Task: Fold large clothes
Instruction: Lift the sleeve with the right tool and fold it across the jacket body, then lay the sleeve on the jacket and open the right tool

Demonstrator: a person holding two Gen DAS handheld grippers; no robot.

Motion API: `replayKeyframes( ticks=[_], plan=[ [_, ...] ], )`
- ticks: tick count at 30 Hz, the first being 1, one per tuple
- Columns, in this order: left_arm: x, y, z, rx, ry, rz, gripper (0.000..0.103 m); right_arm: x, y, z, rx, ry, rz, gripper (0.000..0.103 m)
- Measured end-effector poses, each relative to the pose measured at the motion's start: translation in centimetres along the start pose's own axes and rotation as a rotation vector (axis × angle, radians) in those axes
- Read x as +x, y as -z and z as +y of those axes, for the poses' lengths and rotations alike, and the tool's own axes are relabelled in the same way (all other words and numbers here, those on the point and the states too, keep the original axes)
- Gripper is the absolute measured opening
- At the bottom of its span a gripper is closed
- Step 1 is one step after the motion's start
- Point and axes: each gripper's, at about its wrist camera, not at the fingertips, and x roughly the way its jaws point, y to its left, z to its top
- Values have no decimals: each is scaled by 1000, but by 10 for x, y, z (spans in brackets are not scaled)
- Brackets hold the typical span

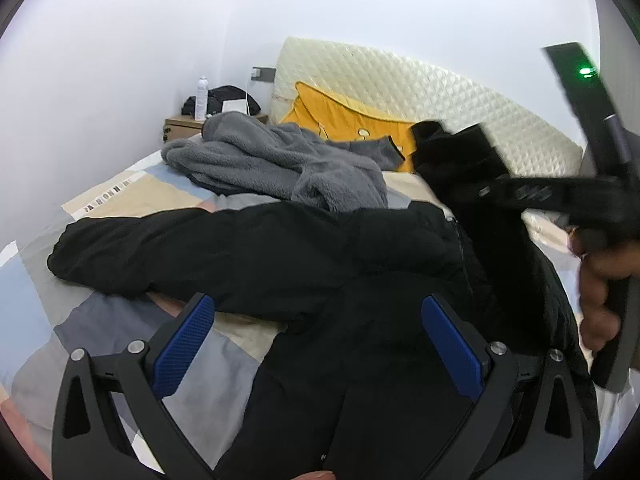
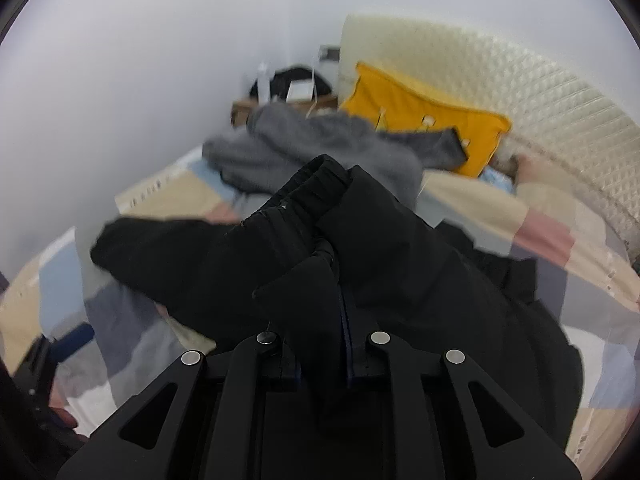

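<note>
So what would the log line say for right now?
stage: folding black jacket on bed | left gripper: jaws open above jacket | right gripper: jaws shut on jacket cuff | grey fleece: unfolded behind

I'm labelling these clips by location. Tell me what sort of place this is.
Most likely a bedroom. Clothes lie on a bed with a pastel patchwork cover; behind it stand a cream quilted headboard and a yellow pillow. A small wooden bedside table sits in the corner.

The large black padded jacket (image 1: 304, 256) lies rumpled across the near part of the patchwork-covered bed (image 1: 132, 196), one sleeve stretched toward its left edge
</note>
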Motion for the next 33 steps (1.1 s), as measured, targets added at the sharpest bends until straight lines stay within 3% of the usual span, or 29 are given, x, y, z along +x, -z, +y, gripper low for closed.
replayKeyframes(
  ticks=[3,6,7,9,14,19,26,33],
  plan=[
    [4,2,0,10,0,9,103,16,3,11,-20,-4,54,17],
    [6,3,1,5,3,19,103,10,1,14,-23,-21,66,41],
    [7,3,1,5,1,24,103,5,-1,17,-27,-37,60,61],
    [9,5,2,4,-8,33,103,-10,0,13,-13,-69,12,77],
    [8,8,-7,34,-5,31,103,-54,0,-1,51,-73,-84,77],
    [7,11,-22,69,29,25,103,-99,26,-35,122,41,-162,77],
    [15,25,-60,130,101,59,103,-138,102,-95,231,236,-228,78],
    [18,37,-96,186,132,61,103,-122,184,-154,377,327,-157,78]
  ],
)
